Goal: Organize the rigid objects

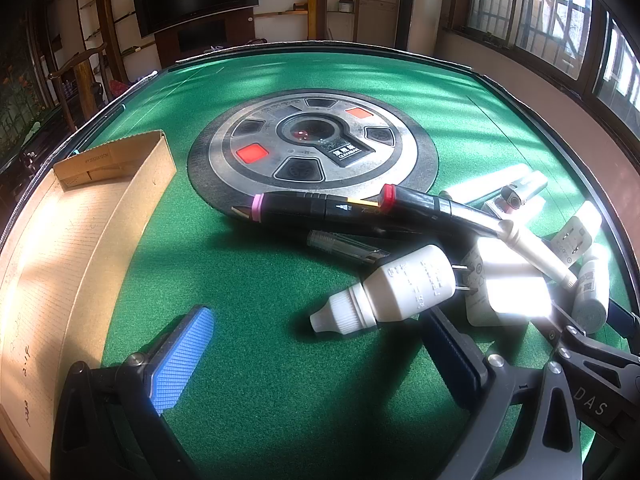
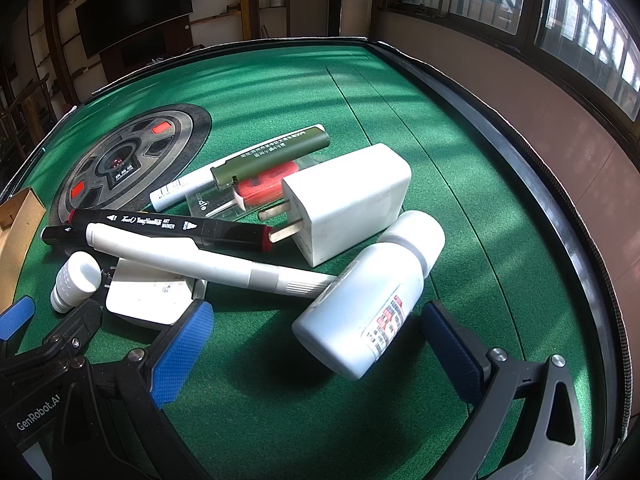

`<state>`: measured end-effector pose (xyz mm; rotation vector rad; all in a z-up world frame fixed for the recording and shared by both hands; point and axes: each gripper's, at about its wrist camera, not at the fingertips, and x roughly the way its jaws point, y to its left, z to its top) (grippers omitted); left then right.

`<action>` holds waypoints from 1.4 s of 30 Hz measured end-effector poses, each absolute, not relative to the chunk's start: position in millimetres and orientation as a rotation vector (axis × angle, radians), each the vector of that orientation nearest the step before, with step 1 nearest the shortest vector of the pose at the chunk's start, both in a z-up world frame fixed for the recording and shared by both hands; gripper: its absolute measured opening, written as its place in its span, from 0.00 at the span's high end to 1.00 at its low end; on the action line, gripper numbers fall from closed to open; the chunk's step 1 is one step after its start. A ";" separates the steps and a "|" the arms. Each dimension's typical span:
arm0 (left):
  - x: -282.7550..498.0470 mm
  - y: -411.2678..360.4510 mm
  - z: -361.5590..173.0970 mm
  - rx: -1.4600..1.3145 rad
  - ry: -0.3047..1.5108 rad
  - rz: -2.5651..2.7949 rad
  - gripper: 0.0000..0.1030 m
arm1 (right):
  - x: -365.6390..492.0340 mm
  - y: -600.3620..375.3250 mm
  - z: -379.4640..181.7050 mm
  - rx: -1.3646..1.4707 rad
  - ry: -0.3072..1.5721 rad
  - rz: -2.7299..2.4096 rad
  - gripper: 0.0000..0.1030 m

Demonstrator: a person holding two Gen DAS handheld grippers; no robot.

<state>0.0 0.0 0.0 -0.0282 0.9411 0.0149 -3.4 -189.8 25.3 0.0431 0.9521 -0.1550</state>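
left wrist view shows the cardboard box [image 1: 100, 208] empty; dropper bottle [image 1: 384, 290], markers [image 1: 320, 210], charger [image 2: 352, 200] lie piled on the worktop [image 1: 280, 360]. both grippers [image 1: 316, 360] [image 2: 316, 344] have jaws released, so nothing is sorted yet.

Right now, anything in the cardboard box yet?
No. The cardboard box shows only its bare floor; the items lie in a pile on the green table.
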 end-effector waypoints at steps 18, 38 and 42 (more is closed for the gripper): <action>-0.4 0.2 0.0 -0.030 0.941 0.014 0.01 | -3.2 -189.0 24.9 0.047 0.952 -0.164 0.00; 2.1 -0.2 2.4 -0.034 0.941 0.023 0.01 | -3.3 -188.7 25.0 0.049 0.951 -0.170 0.00; 1.7 -0.2 2.1 -0.034 0.941 0.023 0.01 | -3.3 -188.6 24.6 0.049 0.952 -0.170 0.00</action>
